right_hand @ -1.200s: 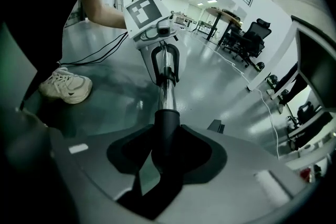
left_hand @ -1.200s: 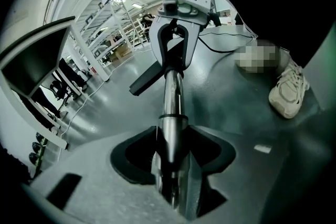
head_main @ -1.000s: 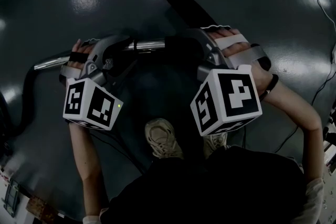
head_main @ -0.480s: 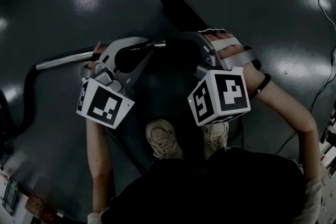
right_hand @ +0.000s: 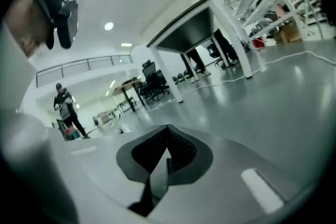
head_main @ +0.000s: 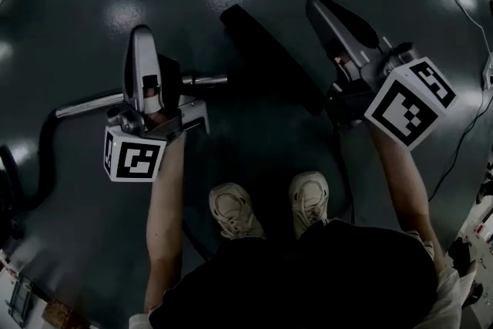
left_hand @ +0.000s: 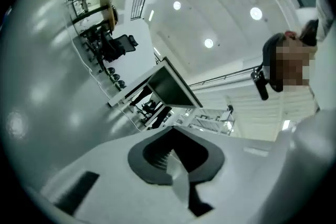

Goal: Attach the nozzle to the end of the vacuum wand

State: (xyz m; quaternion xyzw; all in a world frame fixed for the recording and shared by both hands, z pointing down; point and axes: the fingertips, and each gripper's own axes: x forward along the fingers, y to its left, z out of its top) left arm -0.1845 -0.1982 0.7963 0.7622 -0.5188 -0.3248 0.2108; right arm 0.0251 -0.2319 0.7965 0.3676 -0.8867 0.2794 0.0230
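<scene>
In the head view the chrome vacuum wand lies on the dark floor, its end meeting the long black nozzle. My left gripper is raised above the wand, apart from it. My right gripper is lifted to the right of the nozzle, also apart. Both sets of jaws have just been closing and now stand shut with nothing between them. The left gripper view shows its shut jaws against the ceiling. In the right gripper view the shut jaws face the hall; neither shows wand or nozzle.
A black hose curls off the wand at the left. A thin cable runs over the floor at the right. The person's shoes stand below the nozzle. Tables and a standing person are far off.
Both grippers have let go at the wand and nozzle joint, risen, rolled and moved apart, the left to the left, the right to the right. Their jaws have closed.
</scene>
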